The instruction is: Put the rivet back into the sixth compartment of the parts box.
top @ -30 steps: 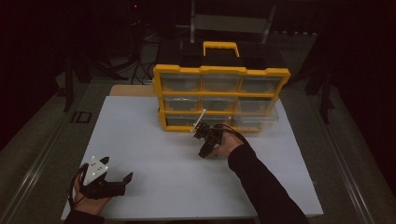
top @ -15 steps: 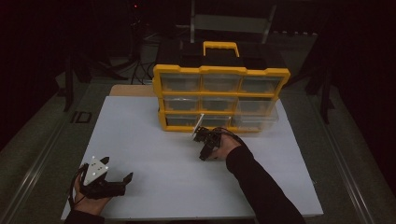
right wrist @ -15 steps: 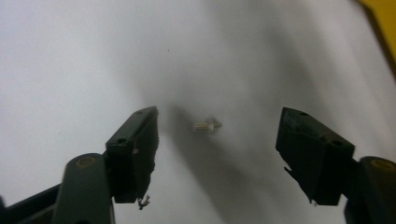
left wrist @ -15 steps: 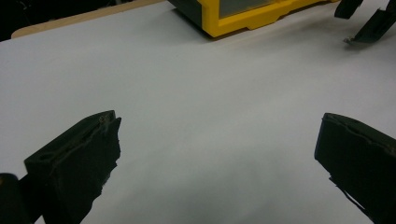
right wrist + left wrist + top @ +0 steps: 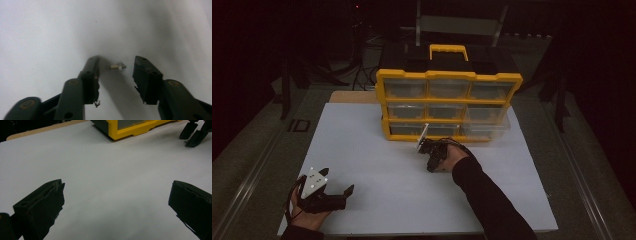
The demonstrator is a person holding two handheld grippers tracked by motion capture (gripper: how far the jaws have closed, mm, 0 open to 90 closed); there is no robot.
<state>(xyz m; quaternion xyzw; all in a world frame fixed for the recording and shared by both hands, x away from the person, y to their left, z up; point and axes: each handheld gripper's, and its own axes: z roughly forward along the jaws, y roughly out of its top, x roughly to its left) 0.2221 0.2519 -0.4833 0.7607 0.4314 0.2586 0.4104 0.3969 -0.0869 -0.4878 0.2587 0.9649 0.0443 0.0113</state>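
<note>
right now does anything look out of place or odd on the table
One thing: a small metal screw lies loose on the white table, outside the yellow organizer, between the open jaws of the right tool.

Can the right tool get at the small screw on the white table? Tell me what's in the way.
Probably yes. The screw lies on the bare table between the right tool's open jaws, with nothing between them, so closing should catch it.

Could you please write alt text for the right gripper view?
A small silver screw lies on its side on the white table, between the open black jaws of the right gripper, touching neither.
</note>
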